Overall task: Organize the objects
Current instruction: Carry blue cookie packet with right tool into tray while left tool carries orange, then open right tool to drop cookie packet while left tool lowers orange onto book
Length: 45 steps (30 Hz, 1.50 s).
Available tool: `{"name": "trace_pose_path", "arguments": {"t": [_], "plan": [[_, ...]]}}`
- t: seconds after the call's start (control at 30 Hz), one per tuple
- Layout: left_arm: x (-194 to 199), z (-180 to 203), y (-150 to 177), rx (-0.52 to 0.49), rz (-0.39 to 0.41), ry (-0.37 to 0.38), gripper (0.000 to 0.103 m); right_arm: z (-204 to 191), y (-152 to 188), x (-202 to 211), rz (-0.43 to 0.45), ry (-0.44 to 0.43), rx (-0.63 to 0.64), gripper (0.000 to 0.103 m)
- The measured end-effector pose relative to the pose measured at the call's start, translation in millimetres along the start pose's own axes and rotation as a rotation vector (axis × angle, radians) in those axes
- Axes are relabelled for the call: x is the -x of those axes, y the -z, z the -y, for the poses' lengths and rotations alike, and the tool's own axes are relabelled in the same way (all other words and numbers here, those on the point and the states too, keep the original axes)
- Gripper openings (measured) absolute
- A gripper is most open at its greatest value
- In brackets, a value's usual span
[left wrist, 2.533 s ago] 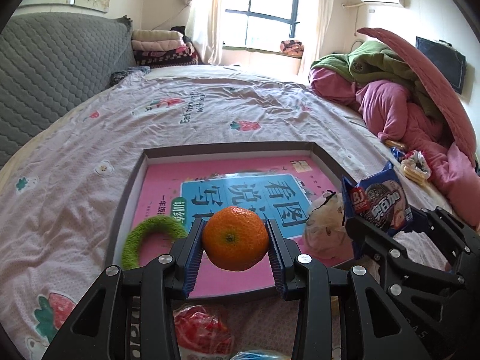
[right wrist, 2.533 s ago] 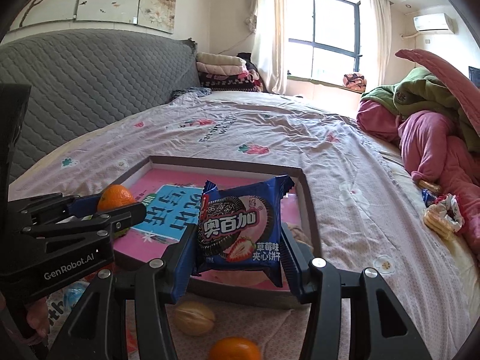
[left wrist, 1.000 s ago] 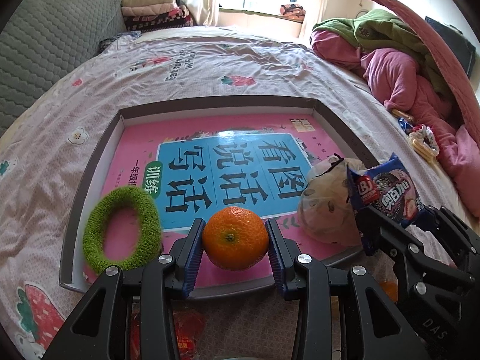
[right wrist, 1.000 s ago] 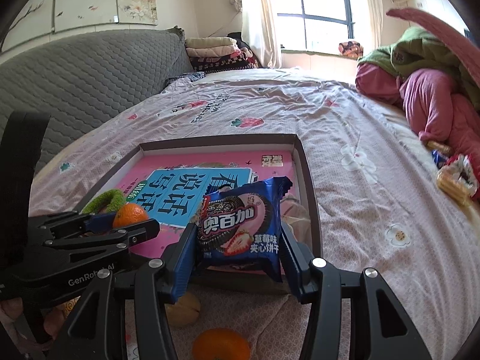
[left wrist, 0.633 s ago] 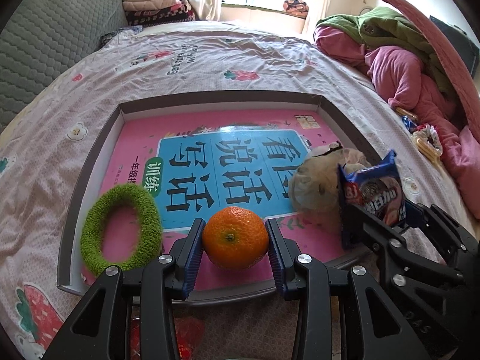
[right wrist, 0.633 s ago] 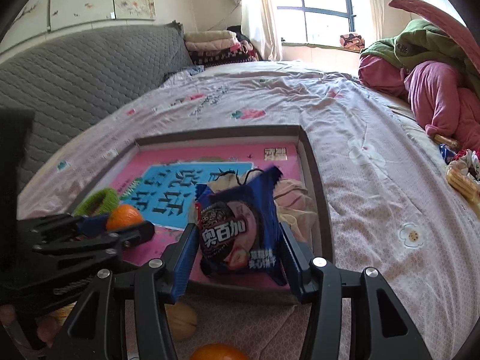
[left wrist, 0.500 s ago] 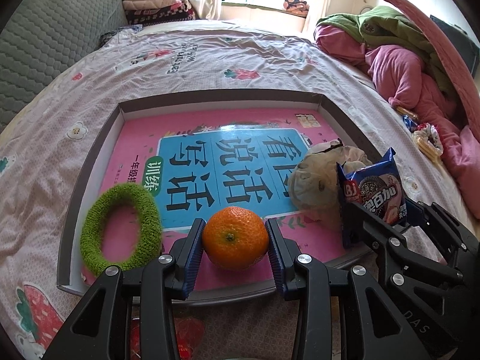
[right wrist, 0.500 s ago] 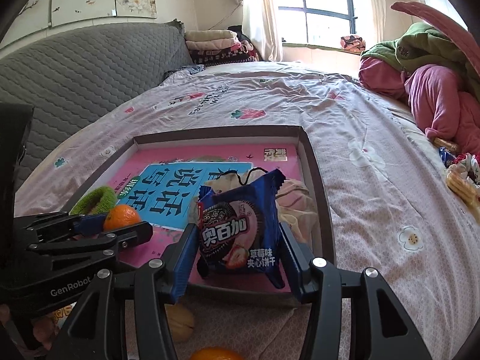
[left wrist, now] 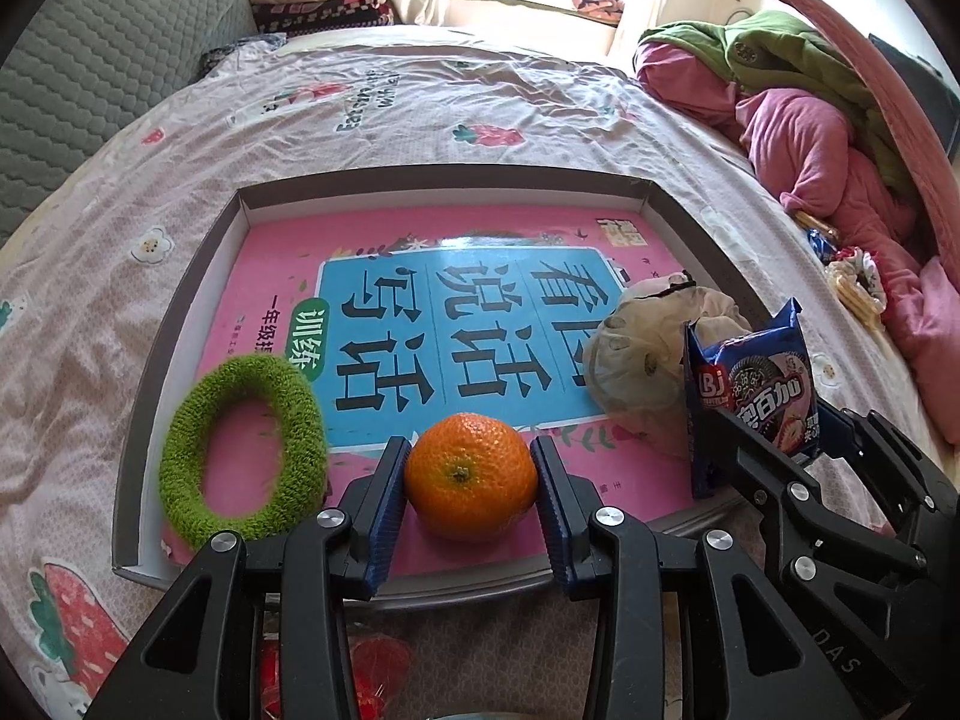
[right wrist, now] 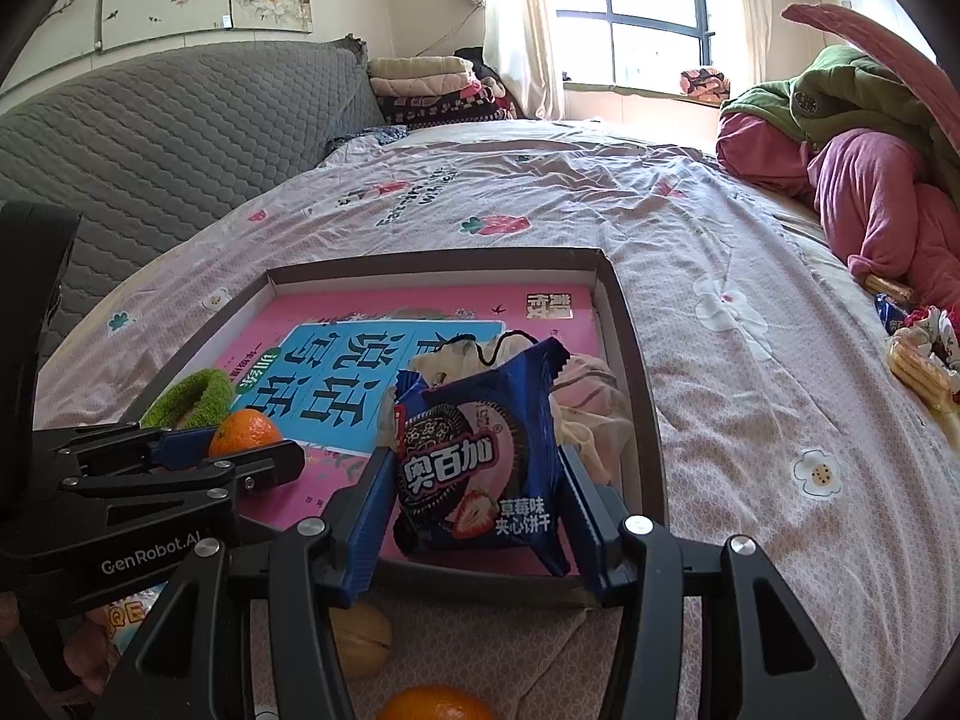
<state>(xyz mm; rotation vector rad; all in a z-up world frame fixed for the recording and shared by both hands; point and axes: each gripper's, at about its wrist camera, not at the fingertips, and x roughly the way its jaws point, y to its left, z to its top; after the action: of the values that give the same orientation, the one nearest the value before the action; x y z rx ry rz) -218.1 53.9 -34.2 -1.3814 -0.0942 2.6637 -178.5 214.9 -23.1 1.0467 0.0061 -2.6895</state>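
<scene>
Meanwhile, an orange (left wrist: pixel 471 474) sits clamped between the blue pads of the left gripper (left wrist: pixel 471 501), held over the near edge of a shallow grey tray (left wrist: pixel 180 324) on a bed. Beside it, the right gripper (right wrist: pixel 471 510) pinches a blue packet of biscuits (right wrist: pixel 480 456) by its two sides, the packet standing upright over the tray's near right corner.

Both loads lie straight ahead of their own tools and just inside the tray's near rim, so, by the look of it, setting them down calls for little more than a short drop and a release. The left hand is nearer the free pink space at the near middle; the right is nearer the crowded right side.

Inside the tray a pink and blue book (left wrist: pixel 414 330) covers the floor. On it rest a green fuzzy ring (left wrist: pixel 240 456) at the near left and a crumpled cloth pouch (left wrist: pixel 642 354) at the right, just behind the packet.

Outside the tray, another orange (right wrist: pixel 435 705) and a pale walnut-like item (right wrist: pixel 360 636) lie on the flowered sheet (right wrist: pixel 720 312).
</scene>
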Motion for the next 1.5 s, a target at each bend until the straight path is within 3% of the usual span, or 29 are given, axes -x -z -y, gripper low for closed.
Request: {"name": "trace_pose_path", "arguments": {"t": [0.5,1.5], "plan": [[4,1,1,0.003,-0.005,-0.004,0.042,-12,2,4,-0.011,0.056,0.060,0.054],[18,6,5,-0.025,0.016,-0.032,0.047,-2,0,16,-0.002,0.045,0.014,0.059]]}}
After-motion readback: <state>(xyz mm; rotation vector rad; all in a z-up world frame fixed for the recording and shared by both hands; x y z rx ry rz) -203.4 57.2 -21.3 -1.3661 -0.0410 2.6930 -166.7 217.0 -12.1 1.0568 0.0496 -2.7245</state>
